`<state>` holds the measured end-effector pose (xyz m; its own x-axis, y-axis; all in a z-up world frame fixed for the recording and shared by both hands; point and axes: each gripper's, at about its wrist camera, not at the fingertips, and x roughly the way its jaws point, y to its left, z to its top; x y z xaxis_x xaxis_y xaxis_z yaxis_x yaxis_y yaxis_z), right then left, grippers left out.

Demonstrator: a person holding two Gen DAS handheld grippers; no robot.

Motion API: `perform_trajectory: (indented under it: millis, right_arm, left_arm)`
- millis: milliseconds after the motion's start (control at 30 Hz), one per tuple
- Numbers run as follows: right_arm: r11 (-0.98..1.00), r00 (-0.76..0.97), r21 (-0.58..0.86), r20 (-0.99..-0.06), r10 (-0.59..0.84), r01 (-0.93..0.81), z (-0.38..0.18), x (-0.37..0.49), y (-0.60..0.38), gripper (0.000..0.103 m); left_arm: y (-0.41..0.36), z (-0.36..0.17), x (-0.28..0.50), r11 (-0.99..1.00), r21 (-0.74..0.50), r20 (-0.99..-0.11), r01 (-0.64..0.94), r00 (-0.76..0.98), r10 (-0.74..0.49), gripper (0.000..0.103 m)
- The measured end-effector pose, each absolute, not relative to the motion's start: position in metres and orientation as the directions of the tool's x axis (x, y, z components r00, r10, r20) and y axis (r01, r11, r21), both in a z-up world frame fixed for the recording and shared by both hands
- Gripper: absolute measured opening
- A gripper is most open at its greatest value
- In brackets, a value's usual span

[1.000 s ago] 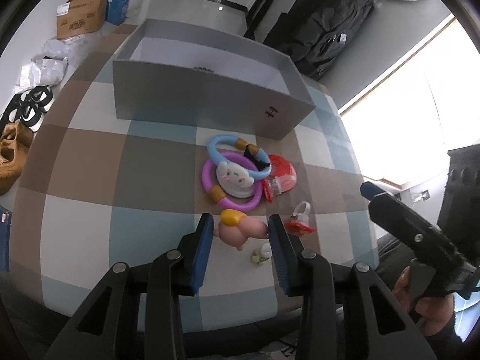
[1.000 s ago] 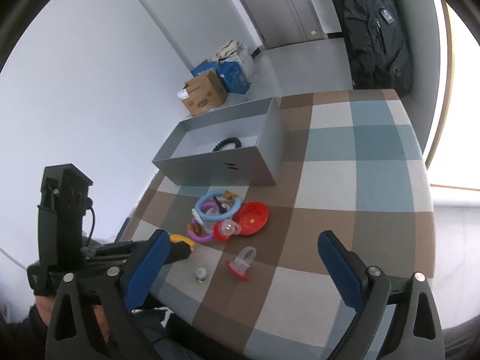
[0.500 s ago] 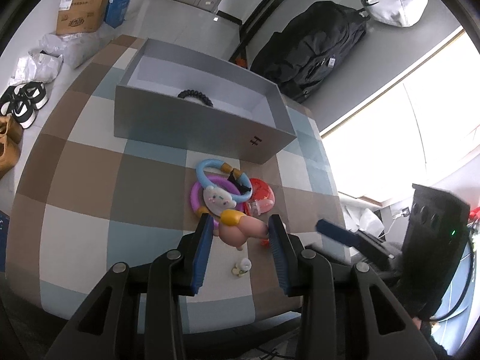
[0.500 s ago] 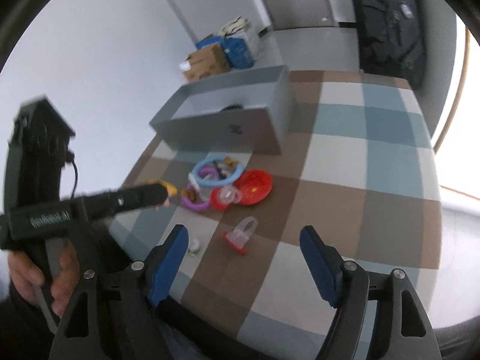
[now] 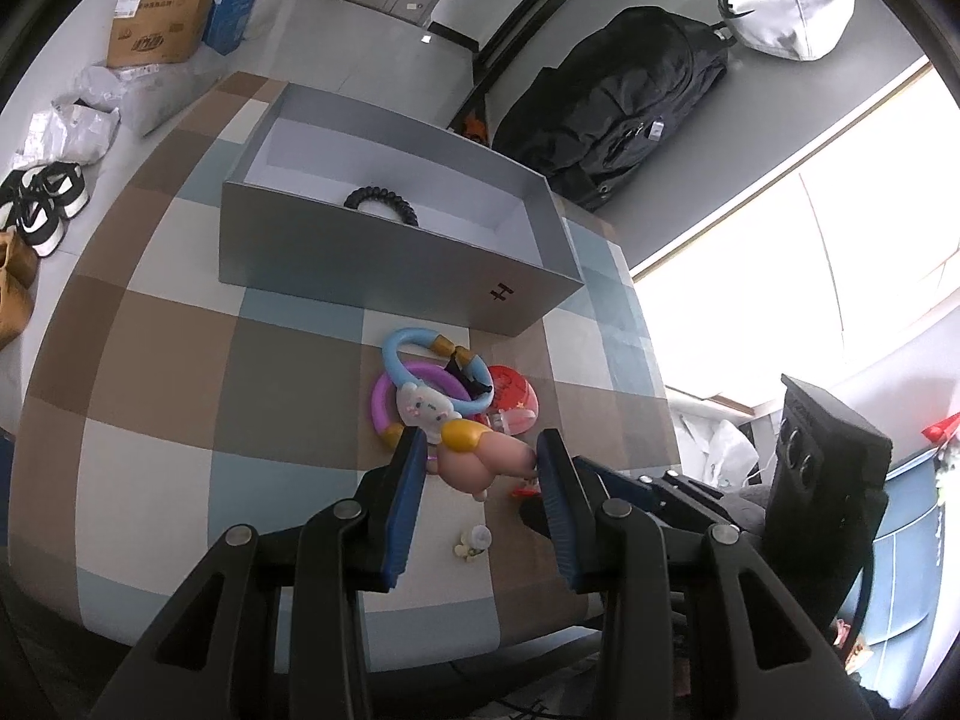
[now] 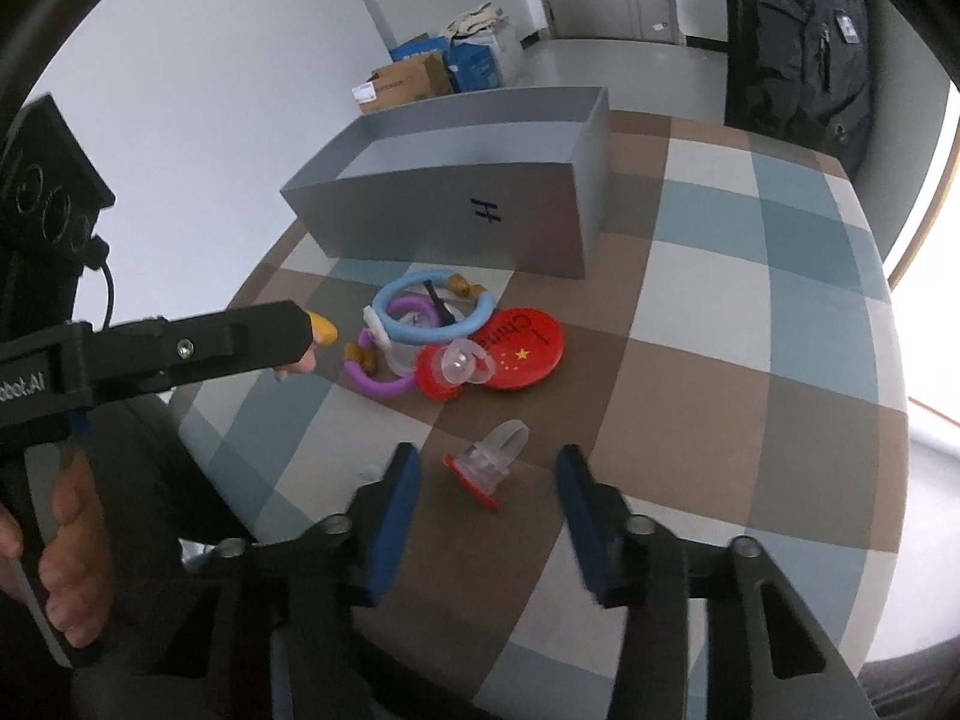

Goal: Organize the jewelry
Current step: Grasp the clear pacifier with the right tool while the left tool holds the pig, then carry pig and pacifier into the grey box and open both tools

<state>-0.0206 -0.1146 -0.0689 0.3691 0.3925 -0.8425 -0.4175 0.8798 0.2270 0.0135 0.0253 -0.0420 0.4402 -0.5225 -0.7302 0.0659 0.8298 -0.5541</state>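
My left gripper [image 5: 480, 441] is shut on a pink figure with a yellow cap [image 5: 480, 462], held just above the checked tablecloth. In the right wrist view one of its black fingers [image 6: 240, 342] shows with the yellow cap [image 6: 321, 327] at the tip. My right gripper [image 6: 486, 457] hangs low over a clear ring piece with a red base [image 6: 489, 462]. Its jaws are closing with the piece between them, and the pads stand apart from it. Blue [image 5: 420, 342] and purple [image 5: 378, 402] rings, a white charm [image 5: 426, 405] and a red disc [image 6: 528, 348] lie piled before the grey box [image 5: 384, 264].
A black spiral hair tie [image 5: 384, 204] lies inside the open box. A small white and yellow trinket [image 5: 474, 540] lies near the table's front edge. A red-based clear piece [image 6: 456, 366] leans on the disc. Cardboard boxes [image 5: 156, 24], shoes and a black backpack [image 5: 618, 114] are on the floor beyond.
My right gripper's jaws have narrowed a lot and it has sunk toward the clear ring piece. The left gripper keeps its hold on the pink figure and has tilted slightly.
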Motion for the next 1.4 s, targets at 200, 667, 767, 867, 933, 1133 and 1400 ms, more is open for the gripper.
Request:
perform_trajectory:
  millis: [200, 667, 767, 867, 933, 1133, 1400]
  right_arm:
    - [0.881, 0.371, 0.209, -0.847, 0.38, -0.425, -0.07, -0.02, -0.11, 0.02]
    - [0.884, 0.423, 0.252, -0.804, 0.417, -0.393, -0.052, -0.017, -0.12, 0.02]
    - [0.881, 0.439, 0.267, -0.787, 0.433, -0.39, -0.047, -0.016, -0.122, 0.02]
    - [0.878, 0.462, 0.286, -0.764, 0.45, -0.384, -0.038, -0.015, -0.124, 0.02]
    - [0.872, 0.472, 0.297, -0.749, 0.465, -0.388, -0.03, -0.013, -0.125, 0.02]
    - [0.859, 0.492, 0.325, -0.715, 0.497, -0.396, -0.011, 0.002, -0.127, 0.02]
    - [0.845, 0.51, 0.304, -0.689, 0.515, -0.441, 0.018, 0.028, -0.116, 0.02]
  left_arm:
    - [0.027, -0.04, 0.012, 0.834, -0.548, -0.73, 0.071, 0.447, -0.517, 0.032]
    - [0.027, -0.035, 0.015, 0.844, -0.532, -0.726, 0.072, 0.473, -0.499, 0.032]
    - [0.028, -0.034, 0.015, 0.845, -0.531, -0.725, 0.066, 0.48, -0.493, 0.032]
    - [0.031, -0.031, 0.019, 0.848, -0.526, -0.726, 0.059, 0.489, -0.484, 0.032]
    - [0.033, -0.025, 0.022, 0.86, -0.508, -0.726, 0.054, 0.511, -0.461, 0.032]
    - [0.042, -0.015, 0.036, 0.856, -0.516, -0.722, 0.022, 0.526, -0.449, 0.032]
    - [0.042, -0.001, 0.053, 0.863, -0.504, -0.72, 0.028, 0.539, -0.438, 0.032]
